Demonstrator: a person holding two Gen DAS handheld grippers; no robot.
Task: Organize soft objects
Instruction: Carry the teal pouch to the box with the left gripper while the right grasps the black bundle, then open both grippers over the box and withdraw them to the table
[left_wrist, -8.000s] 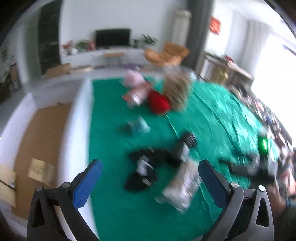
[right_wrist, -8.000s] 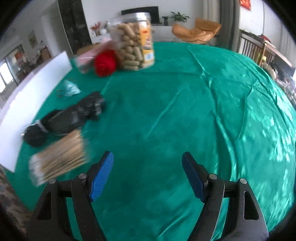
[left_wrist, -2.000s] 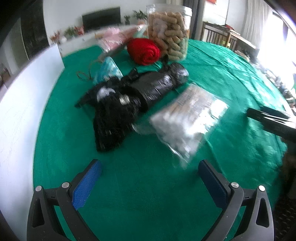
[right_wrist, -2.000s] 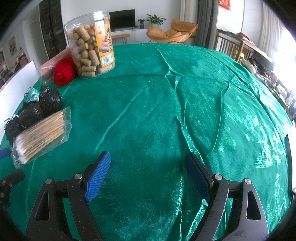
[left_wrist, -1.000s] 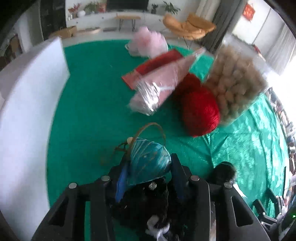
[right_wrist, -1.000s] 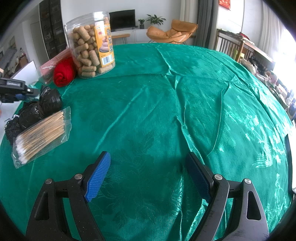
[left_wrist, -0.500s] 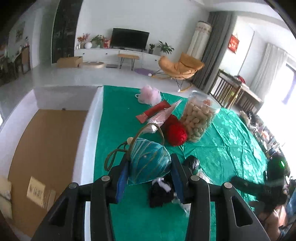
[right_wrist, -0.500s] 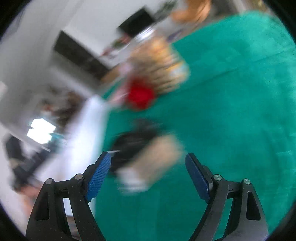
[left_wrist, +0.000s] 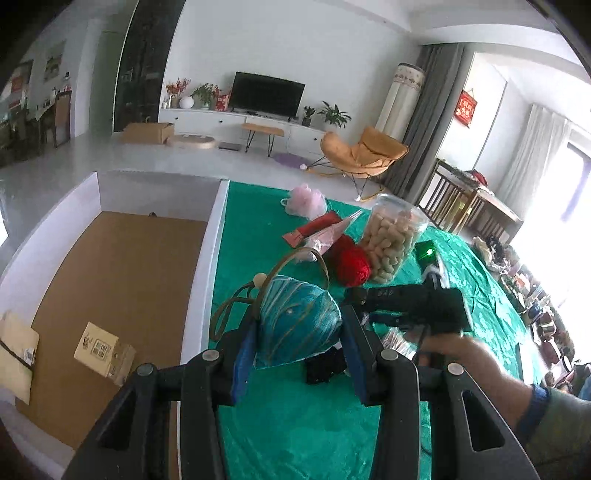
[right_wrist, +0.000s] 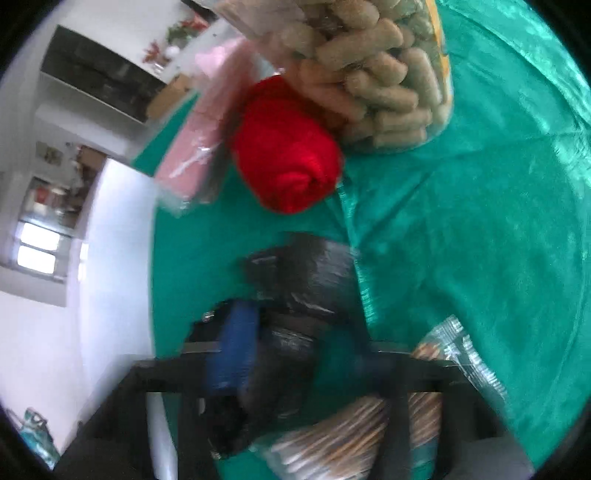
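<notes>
In the left wrist view, a teal pouch (left_wrist: 297, 325) with brown cord handles is seen clamped between the blue pads of the left gripper (left_wrist: 298, 347), held above the green tablecloth (left_wrist: 303, 424), with a white-walled cardboard box (left_wrist: 110, 280) at nine o'clock and a television (left_wrist: 267, 94) and tan chair (left_wrist: 364, 153) at twelve. Only the blurred right wrist view shows, close up, the right gripper (right_wrist: 295, 360) narrowed around a black bundle (right_wrist: 295, 306); whether it is gripped cannot be told. A red yarn ball (right_wrist: 286, 146) lies at twelve, a snack jar (right_wrist: 373, 70) at one and a packet of sticks (right_wrist: 369, 424) at five.
</notes>
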